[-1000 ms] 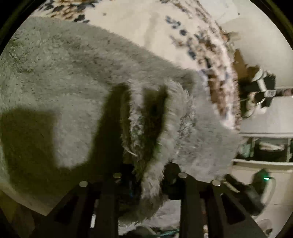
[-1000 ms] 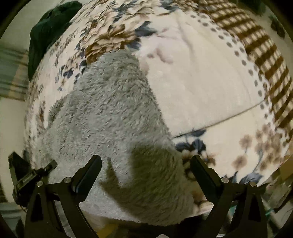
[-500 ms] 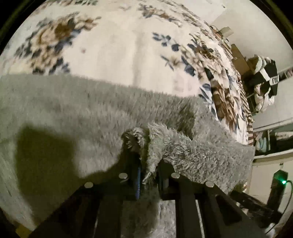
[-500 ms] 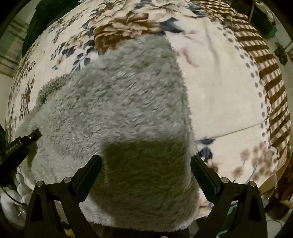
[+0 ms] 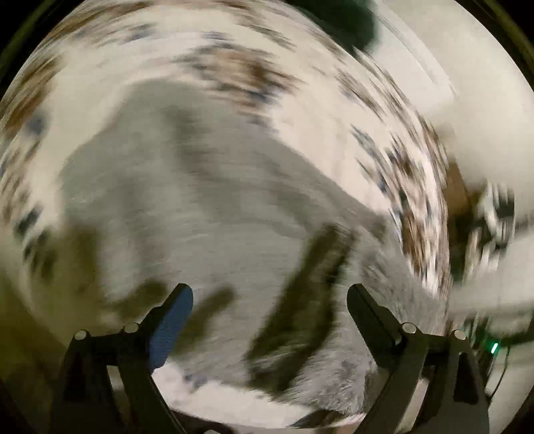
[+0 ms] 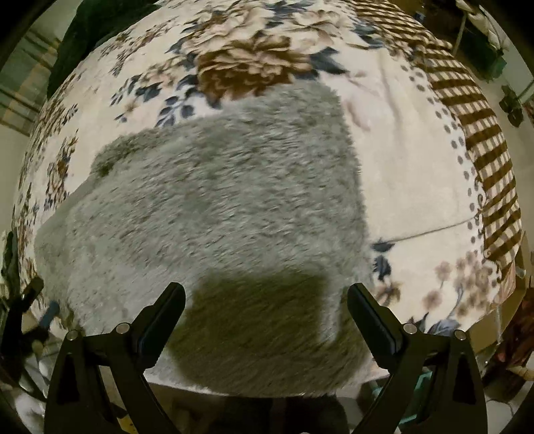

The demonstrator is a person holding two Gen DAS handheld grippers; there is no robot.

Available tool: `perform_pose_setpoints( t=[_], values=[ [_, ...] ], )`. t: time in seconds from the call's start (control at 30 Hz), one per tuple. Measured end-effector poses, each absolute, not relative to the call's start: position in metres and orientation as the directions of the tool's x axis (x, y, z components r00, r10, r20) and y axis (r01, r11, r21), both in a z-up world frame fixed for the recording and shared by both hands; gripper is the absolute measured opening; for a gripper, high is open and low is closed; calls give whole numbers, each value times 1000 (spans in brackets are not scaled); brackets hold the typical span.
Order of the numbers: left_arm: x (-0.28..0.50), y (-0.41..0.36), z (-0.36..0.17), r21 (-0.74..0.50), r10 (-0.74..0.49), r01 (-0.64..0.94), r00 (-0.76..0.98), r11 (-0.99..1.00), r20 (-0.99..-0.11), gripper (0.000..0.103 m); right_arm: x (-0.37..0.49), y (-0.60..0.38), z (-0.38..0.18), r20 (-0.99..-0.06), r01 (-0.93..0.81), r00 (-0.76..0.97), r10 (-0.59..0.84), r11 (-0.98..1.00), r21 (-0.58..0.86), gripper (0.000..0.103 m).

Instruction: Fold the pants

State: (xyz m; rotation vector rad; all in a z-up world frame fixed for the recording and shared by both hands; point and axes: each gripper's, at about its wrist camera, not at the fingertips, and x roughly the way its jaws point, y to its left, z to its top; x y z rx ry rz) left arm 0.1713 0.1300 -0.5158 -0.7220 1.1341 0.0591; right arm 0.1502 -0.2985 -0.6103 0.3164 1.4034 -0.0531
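The grey fluffy pants lie folded on a floral blanket, with their near edge at the bed's front. My right gripper hovers over that near edge, open, with nothing between its fingers. The left wrist view is smeared by motion. It shows the same grey pants spread below my left gripper. Its jaws are opening wide, and nothing is between them. Dark shadows of the grippers fall on the fleece.
The blanket has a brown checked border on the right. A dark green cloth lies at the bed's far left corner. A white wall and cluttered furniture stand to the right in the left wrist view.
My left gripper has let go of the pants' edge, opened wide and swung away over the garment. My right gripper stayed open and drifted a little along the near edge.
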Motion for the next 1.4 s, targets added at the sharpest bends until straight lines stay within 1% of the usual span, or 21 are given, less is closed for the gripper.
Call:
perform_pose_setpoints(
  t=[0.1, 0.17, 0.27, 0.4, 0.47, 0.53, 0.57, 0.6, 0.67, 0.73, 0.87, 1.03, 1.13, 1.27, 1.4],
  values=[
    [147, 179, -541, -510, -251, -551, 477, 660, -842, 94, 156, -285, -607, -977, 199, 160, 138, 965, 169, 99],
    [140, 207, -558, -548, -246, -598, 513, 585, -822, 94, 163, -278, -609, -979, 197, 147, 143, 966, 170, 99],
    [146, 233, -573, -576, -221, -607, 559, 547, -799, 94, 171, -270, -612, -979, 211, 131, 158, 960, 183, 99],
    [162, 259, -595, -576, -205, -611, 569, 543, -796, 94, 182, -257, -620, -977, 224, 115, 181, 953, 203, 99],
    [167, 263, -596, -591, -202, -582, 595, 559, -778, 92, 184, -249, -623, -977, 218, 108, 186, 954, 206, 99],
    [170, 259, -585, -597, -192, -519, 634, 612, -749, 61, 184, -244, -628, -979, 212, 100, 180, 957, 197, 99],
    [172, 256, -577, -581, -187, -487, 639, 652, -746, 37, 183, -241, -631, -980, 206, 95, 176, 959, 192, 99],
    [172, 252, -572, -584, -191, -462, 652, 667, -734, 32, 181, -240, -633, -981, 203, 93, 170, 961, 186, 99],
    [168, 247, -559, -604, -196, -410, 694, 683, -693, 26, 178, -239, -639, -984, 206, 88, 154, 964, 169, 99],
    [164, 241, -544, -617, -201, -368, 724, 695, -659, 25, 174, -241, -643, -983, 224, 84, 164, 958, 179, 99],
    [156, 218, -489, -607, -208, -270, 773, 747, -600, 24, 166, -250, -644, -977, 233, 101, 187, 950, 206, 99],
    [151, 152, -398, -552, -271, -73, 813, 831, -515, 24, 161, -263, -644, -968, 206, 106, 225, 948, 243, 99],
    [148, 94, -348, -516, -346, 64, 811, 854, -472, 24, 152, -283, -637, -957, 192, 103, 270, 939, 286, 99],
    [152, 8, -324, -500, -472, 223, 756, 837, -454, 24, 133, -324, -614, -944, 210, 153, 291, 924, 319, 99],
    [160, -88, -341, -510, -595, 344, 634, 789, -494, 23, 103, -403, -597, -943, 300, 197, 266, 900, 317, 99]
  ],
)
